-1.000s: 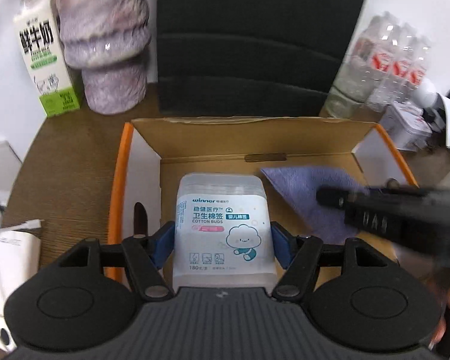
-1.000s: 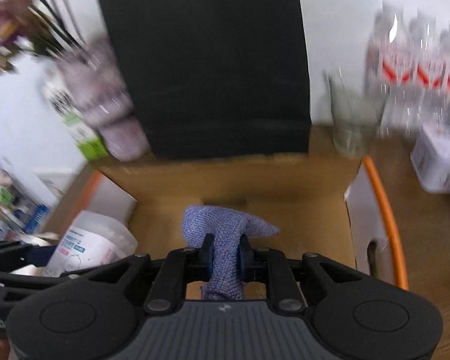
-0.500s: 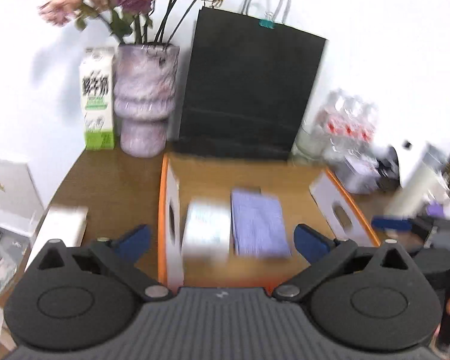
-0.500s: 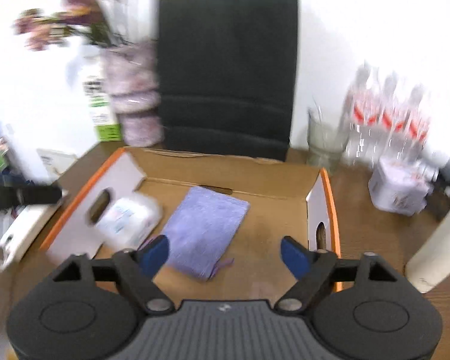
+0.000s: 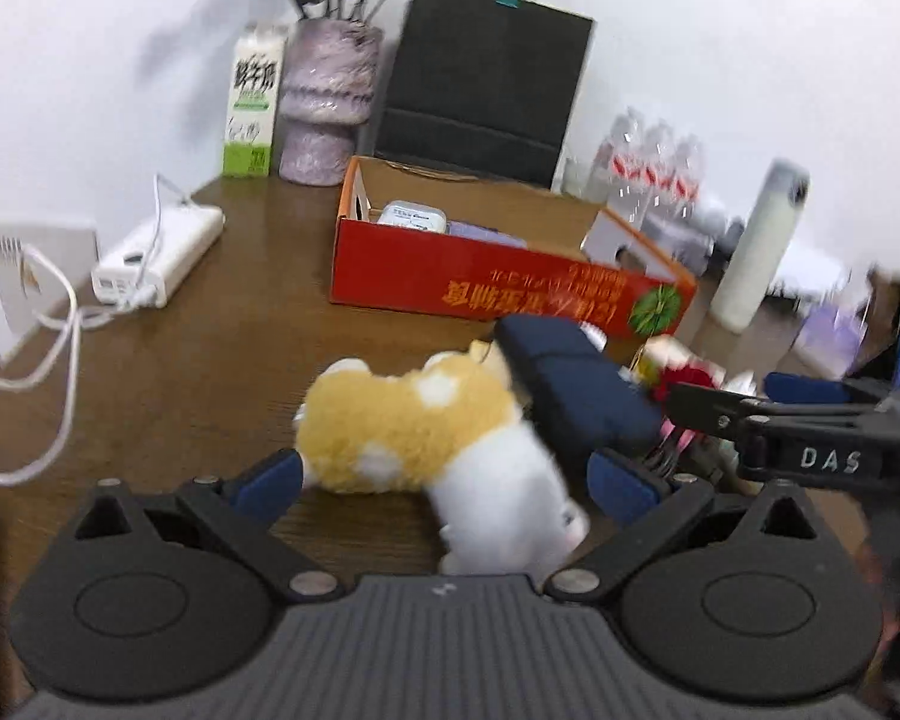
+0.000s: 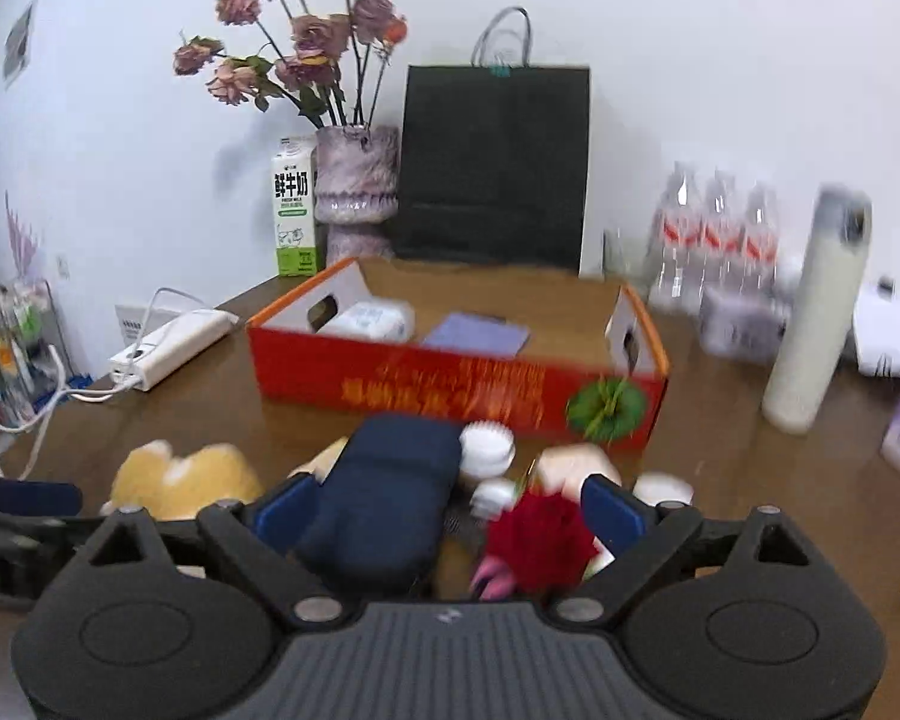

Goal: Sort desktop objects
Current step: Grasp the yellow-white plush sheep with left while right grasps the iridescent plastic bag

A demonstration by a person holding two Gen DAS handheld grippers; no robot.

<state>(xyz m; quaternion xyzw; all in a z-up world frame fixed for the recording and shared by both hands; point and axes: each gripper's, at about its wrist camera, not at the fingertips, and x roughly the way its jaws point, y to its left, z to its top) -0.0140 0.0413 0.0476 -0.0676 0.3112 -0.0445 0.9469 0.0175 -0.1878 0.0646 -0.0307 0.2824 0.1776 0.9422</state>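
Left wrist view: my left gripper (image 5: pixel 444 477) stands with its jaws spread wide, the yellow-and-white plush toy (image 5: pixel 426 438) lying between the blue pads (image 5: pixel 267 477) but not pressed by them, so nothing is held; my right gripper (image 5: pixel 810 414) reaches in from the right edge of this view. Right wrist view: my right gripper (image 6: pixel 447 507) has its jaws opening, with a navy blue pouch (image 6: pixel 390 492) and a red fluffy item (image 6: pixel 540 540) between the pads and neither pinched. The red cardboard box (image 5: pixel 480 285) sits open-topped on the brown wooden desk (image 5: pixel 180 372), beyond the pile of loose things. Inside it, at the left end, lies the white cotton-bud container (image 6: pixel 369 319), and beside that the folded purple cloth (image 6: pixel 477 333); I judge these two as sorted. Still on the desk, just before the box's front wall, are the plush toy, the pouch, the red item, a white ridged lid or small jar (image 6: pixel 486 447) and some pale objects too blurred to name. I judge the task to be at an early stage, two things in and several left, with each gripper placed over a candidate for the next pick. The milk carton (image 6: pixel 295 213), flower vase (image 6: pixel 357 186), black paper bag (image 6: pixel 495 162), water bottles (image 6: pixel 714 234), white flask (image 6: pixel 816 312) and power strip (image 6: pixel 174 339) stand around the box; whether they belong to the sorting I cannot tell
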